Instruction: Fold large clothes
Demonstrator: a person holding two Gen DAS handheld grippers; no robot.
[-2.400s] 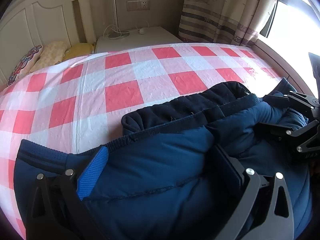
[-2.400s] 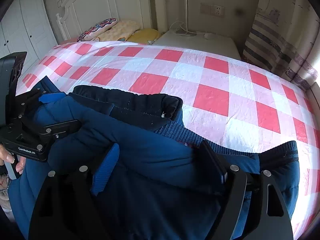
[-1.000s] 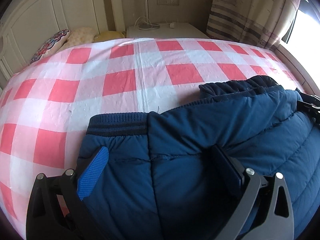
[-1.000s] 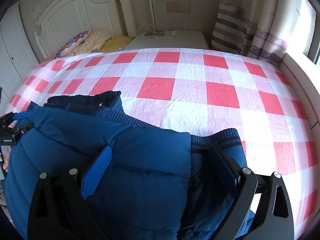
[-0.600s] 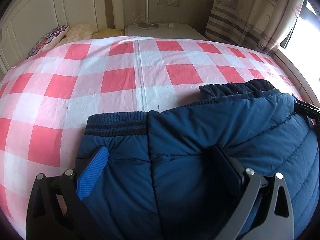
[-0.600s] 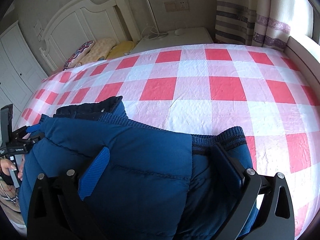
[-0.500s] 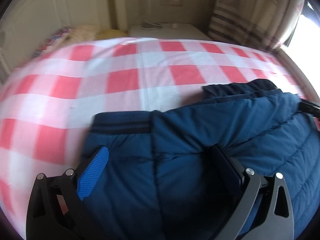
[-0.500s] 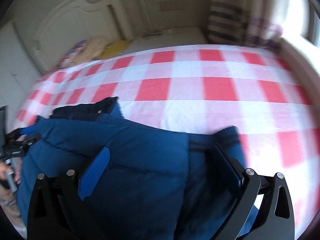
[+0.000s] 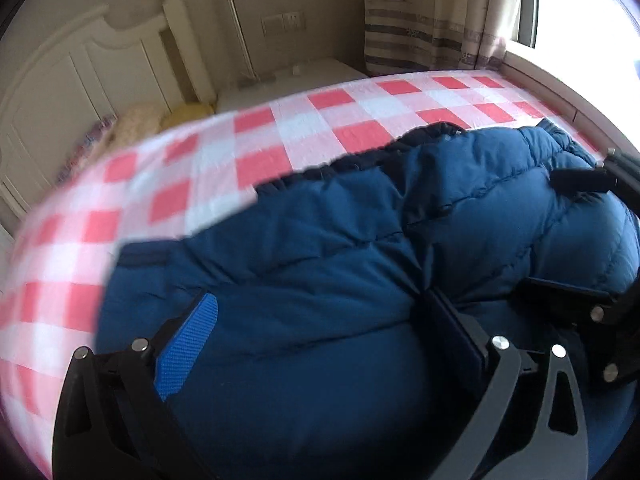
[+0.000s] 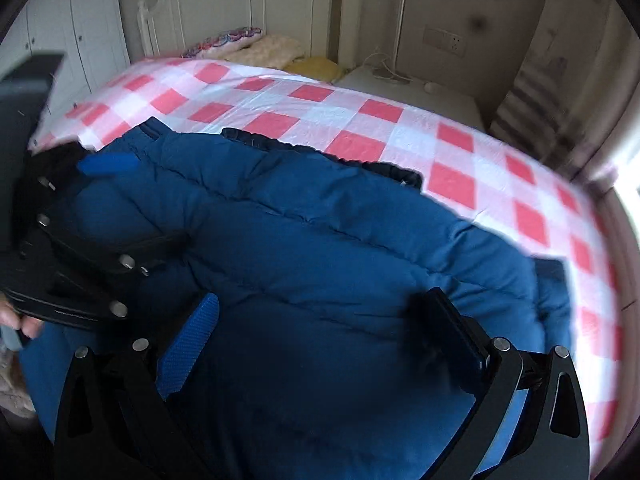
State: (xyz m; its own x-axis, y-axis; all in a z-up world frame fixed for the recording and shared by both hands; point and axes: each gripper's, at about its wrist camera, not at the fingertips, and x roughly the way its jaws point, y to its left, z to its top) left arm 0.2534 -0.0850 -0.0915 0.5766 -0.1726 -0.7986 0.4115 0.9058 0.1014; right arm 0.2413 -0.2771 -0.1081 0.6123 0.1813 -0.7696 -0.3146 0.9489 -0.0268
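A dark blue padded jacket (image 9: 352, 248) lies bunched on the red-and-white checked bed sheet (image 9: 256, 152); it also fills the right wrist view (image 10: 328, 248). My left gripper (image 9: 316, 320) has its jaws wide apart around a thick fold of the jacket. My right gripper (image 10: 320, 316) stands the same way, jaws wide around a fold. Each gripper shows in the other's view, the right one (image 9: 592, 240) at the right edge, the left one (image 10: 80, 224) at the left edge. Both views are blurred.
A white headboard (image 10: 248, 12) and pillows (image 10: 256, 46) are at the far end of the bed. A white bedside table (image 10: 404, 88) with cables stands by the wall. Striped curtains (image 9: 432, 16) and a bright window (image 9: 576, 20) are on the right.
Both grippers have swung inward toward each other with the jacket, bunching it into a rounder heap. Each gripper now looms much larger in the other's view.
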